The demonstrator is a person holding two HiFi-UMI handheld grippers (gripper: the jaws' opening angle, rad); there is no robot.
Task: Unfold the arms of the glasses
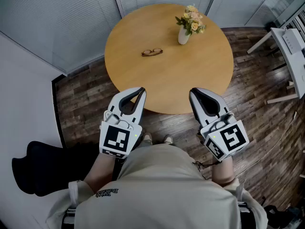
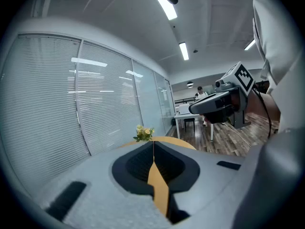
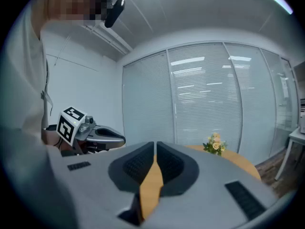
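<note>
Both of your claws hang over the near edge of the round light-wood table (image 1: 200, 80), at 6 o'clock on its top. Your left gripper (image 1: 140, 91), grey-white with a black-and-white marker cube, has its jaws pressed together. In its own view the black pads meet in a thin seam with nothing between them. Your right gripper (image 1: 194, 92), built the same, also has its jaws closed on nothing, with only a hairline slit at the tips. The two claws sit side by side and well apart, each pointing toward 12 o'clock.

The dark-rimmed pair of glasses (image 1: 152, 52) lies on the tabletop straight ahead of you at 12 o'clock, well beyond both claws and touched by neither. It is left of the table's centre, at about 10 o'clock. Its arms look tucked in behind the lenses, though it is small in the head view.

The small white vase of yellow and cream flowers (image 1: 185, 34) stands upright near the far rim at 1 o'clock, apart from the glasses.

Dark wood-plank flooring (image 1: 83, 97) surrounds the table, and pale slatted blinds (image 1: 57, 18) run behind it. A white desk (image 1: 291, 49) stands off at 2 o'clock.
</note>
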